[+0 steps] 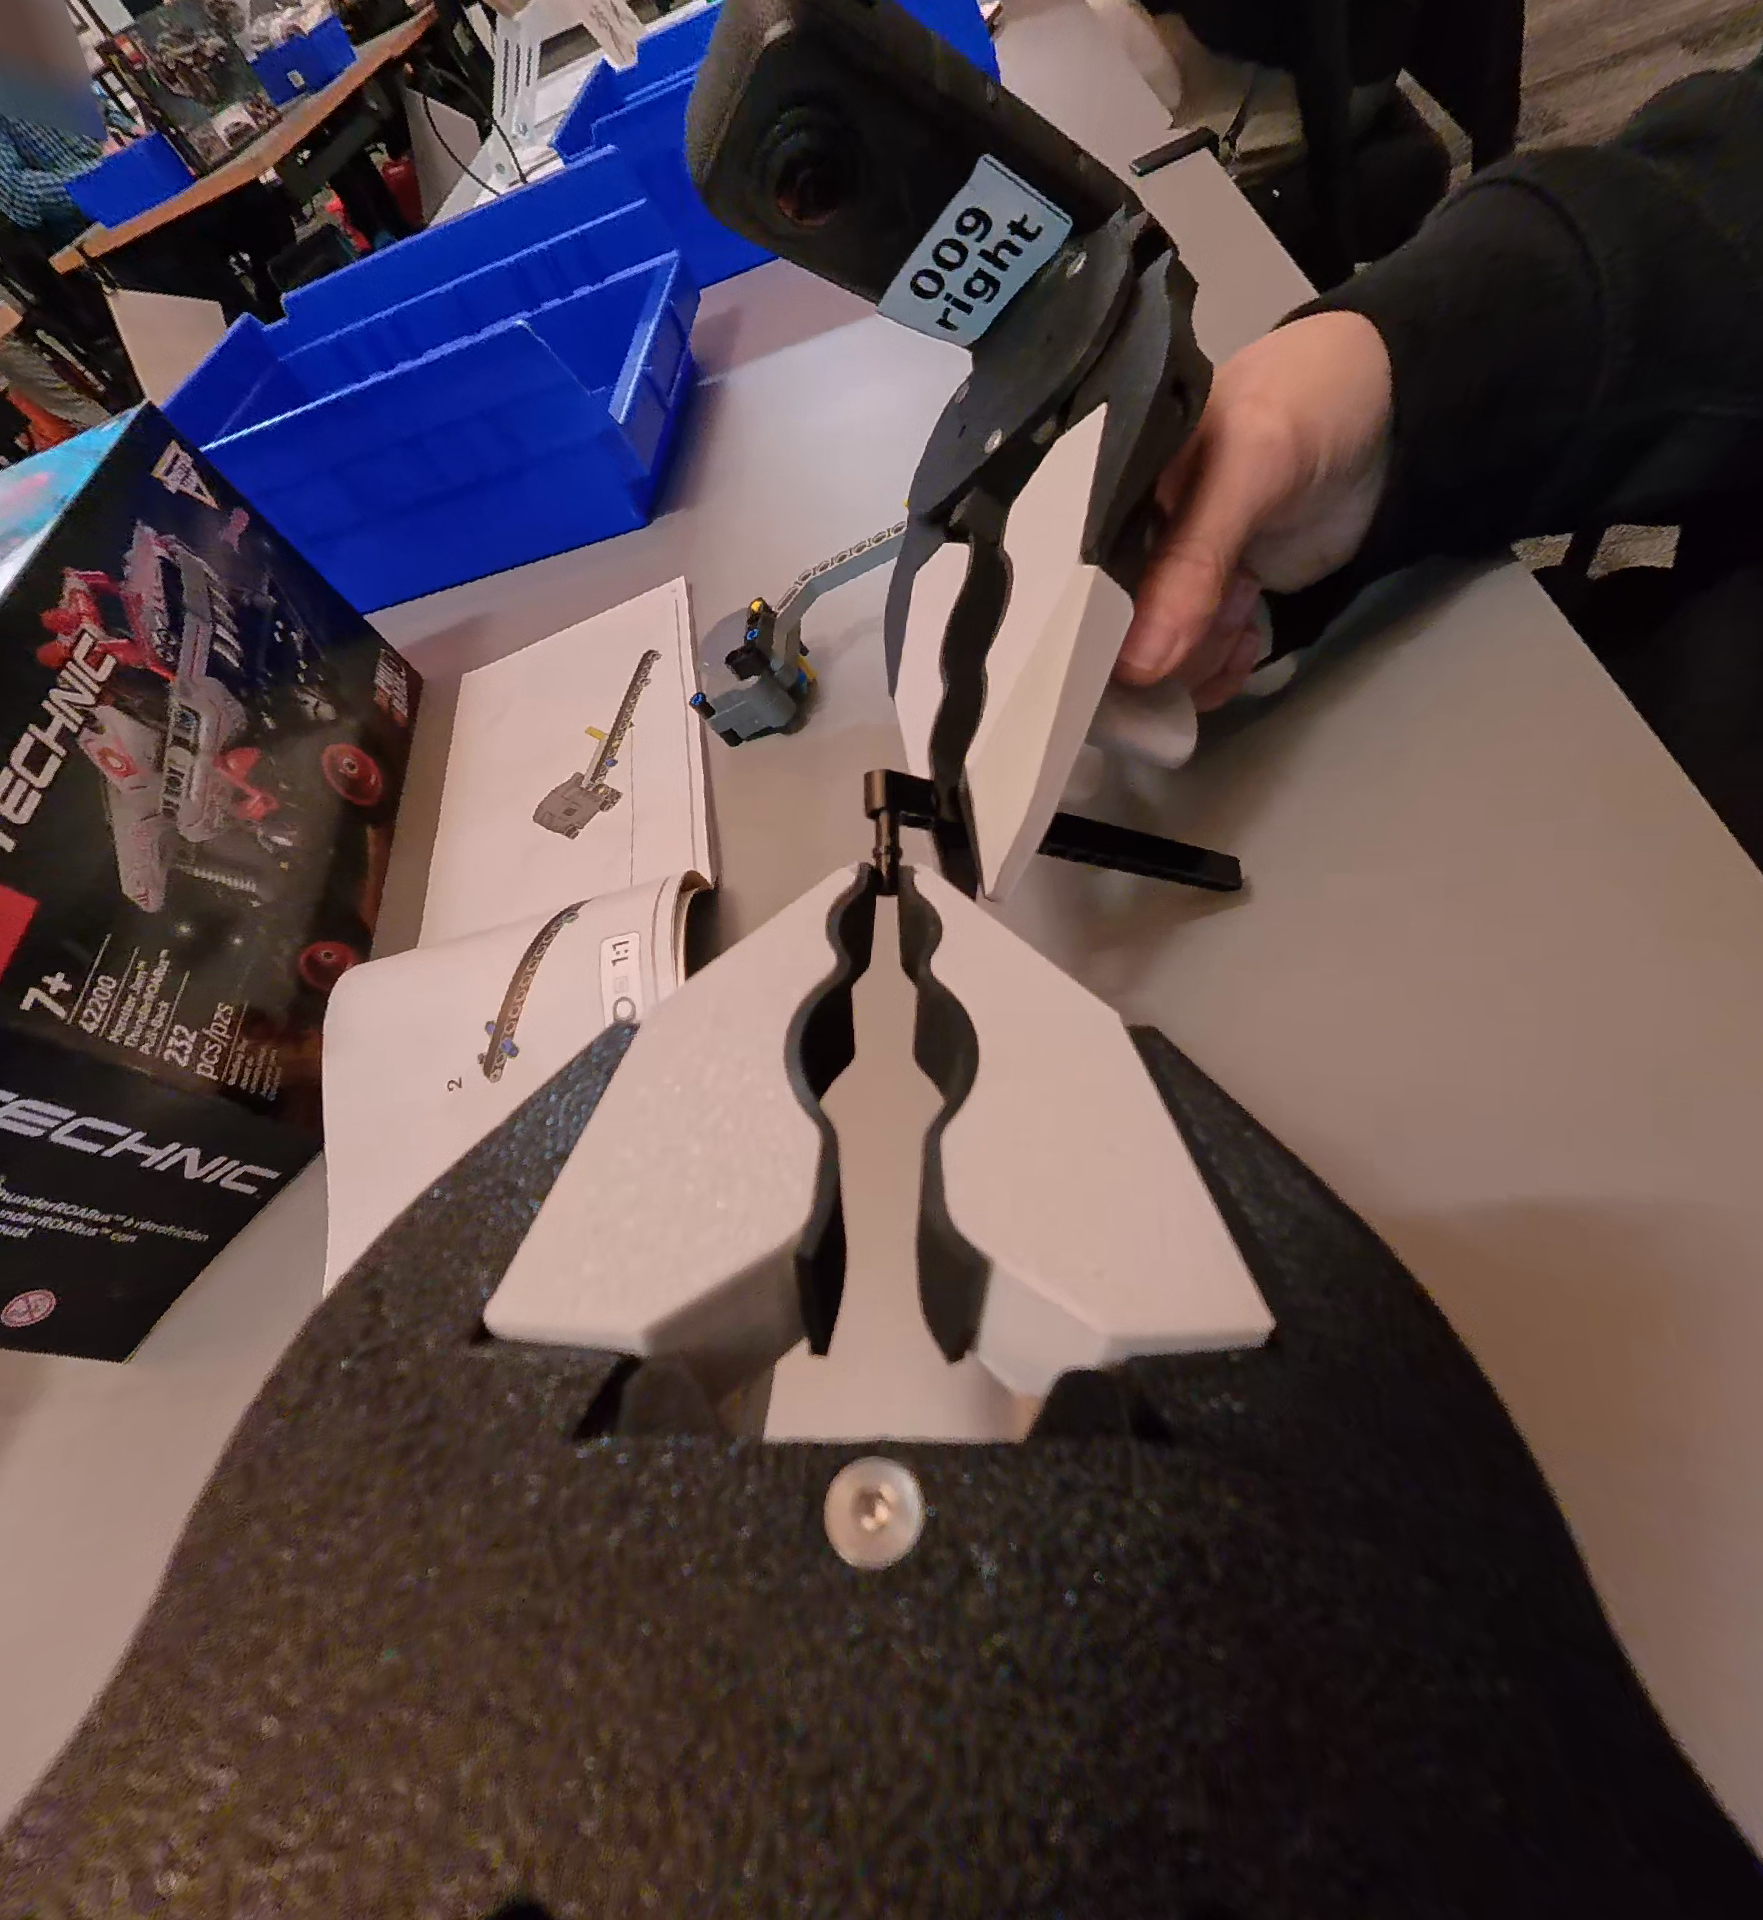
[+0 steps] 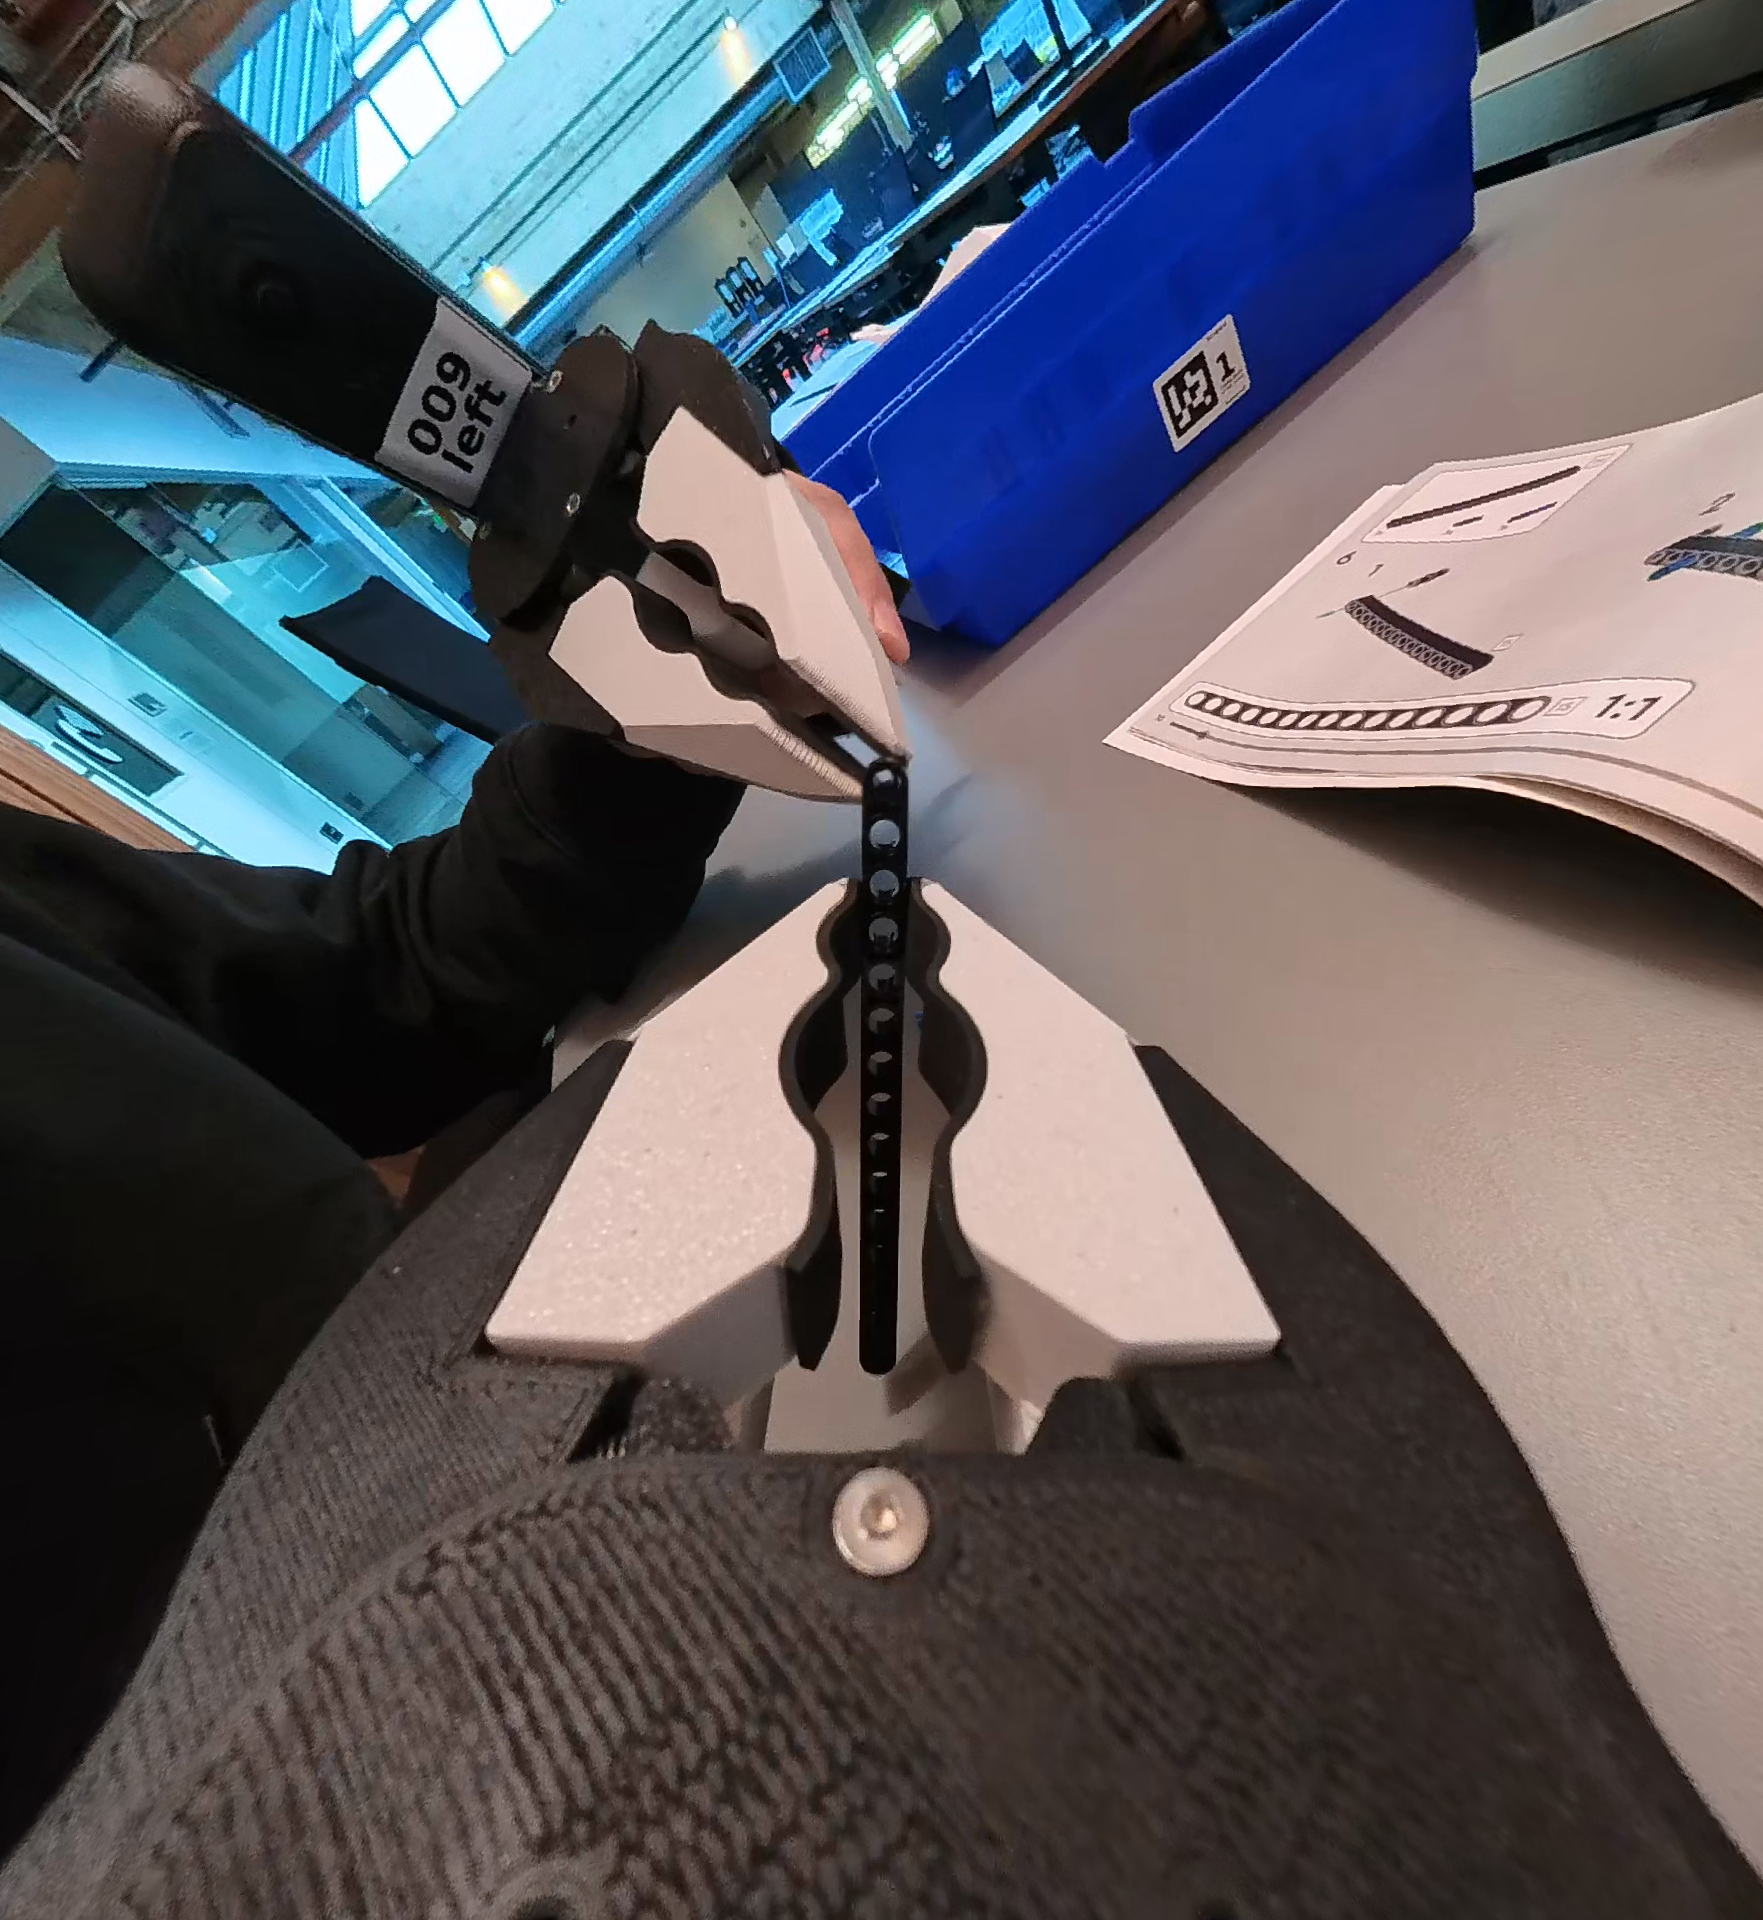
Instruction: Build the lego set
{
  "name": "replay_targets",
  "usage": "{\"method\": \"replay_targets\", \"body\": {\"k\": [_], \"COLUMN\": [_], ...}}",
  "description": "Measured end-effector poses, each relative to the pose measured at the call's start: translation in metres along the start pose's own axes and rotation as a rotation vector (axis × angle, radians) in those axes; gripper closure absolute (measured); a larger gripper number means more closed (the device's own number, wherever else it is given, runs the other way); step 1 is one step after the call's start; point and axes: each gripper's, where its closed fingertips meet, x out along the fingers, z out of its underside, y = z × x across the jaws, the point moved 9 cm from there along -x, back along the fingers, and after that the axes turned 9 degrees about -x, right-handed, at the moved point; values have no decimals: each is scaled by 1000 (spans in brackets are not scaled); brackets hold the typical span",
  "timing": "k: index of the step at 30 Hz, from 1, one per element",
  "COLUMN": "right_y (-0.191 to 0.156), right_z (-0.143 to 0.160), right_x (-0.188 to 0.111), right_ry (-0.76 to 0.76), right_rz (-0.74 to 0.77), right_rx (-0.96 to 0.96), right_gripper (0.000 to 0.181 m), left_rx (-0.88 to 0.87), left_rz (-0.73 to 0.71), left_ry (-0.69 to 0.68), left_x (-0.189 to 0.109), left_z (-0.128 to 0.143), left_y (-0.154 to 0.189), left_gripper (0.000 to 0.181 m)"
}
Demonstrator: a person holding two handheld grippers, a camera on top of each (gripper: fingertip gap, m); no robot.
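Note:
My right gripper [image 2: 882,883] is shut on a long black beam with holes [image 2: 879,1039], which runs back between its fingers. In the left wrist view the right gripper [image 1: 965,868] holds the beam [image 1: 1147,847] level, just above the table. My left gripper [image 1: 882,878] is shut on a small black pin [image 1: 885,826], whose far end meets the beam's end hole. In the right wrist view the left gripper [image 2: 872,764] touches the beam's tip from the upper left. A grey sub-assembly [image 1: 763,681] with a long grey beam stands on the table beyond.
An open instruction booklet [image 1: 586,748] lies left of the grippers and also shows in the right wrist view [image 2: 1479,644]. The set's box [image 1: 129,831] stands at the far left. Blue bins [image 1: 461,395] line the table's back, with one in the right wrist view [image 2: 1168,343].

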Motion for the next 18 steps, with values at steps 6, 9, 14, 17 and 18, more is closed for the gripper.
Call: {"method": "replay_targets", "body": {"k": [6, 9, 14, 17, 18], "right_y": [1, 1, 0, 0, 0], "right_z": [1, 2, 3, 2, 1], "right_x": [0, 1, 1, -1, -1], "right_ry": [-6, -44, -84, -101, -105], "right_rz": [-15, -1, -12, -13, -13], "right_rx": [28, 10, 19, 3, -1], "right_gripper": [176, 176, 176, 177, 177], "left_rx": [25, 102, 101, 30, 6], "left_rz": [-16, -40, -18, 19, 29], "left_ry": [-7, -35, -45, -16, -3], "left_x": [2, 4, 5, 6, 6], "left_z": [0, 0, 1, 3, 3], "left_y": [1, 4, 6, 3, 3], "left_gripper": [180, 180, 180, 180, 180]}}
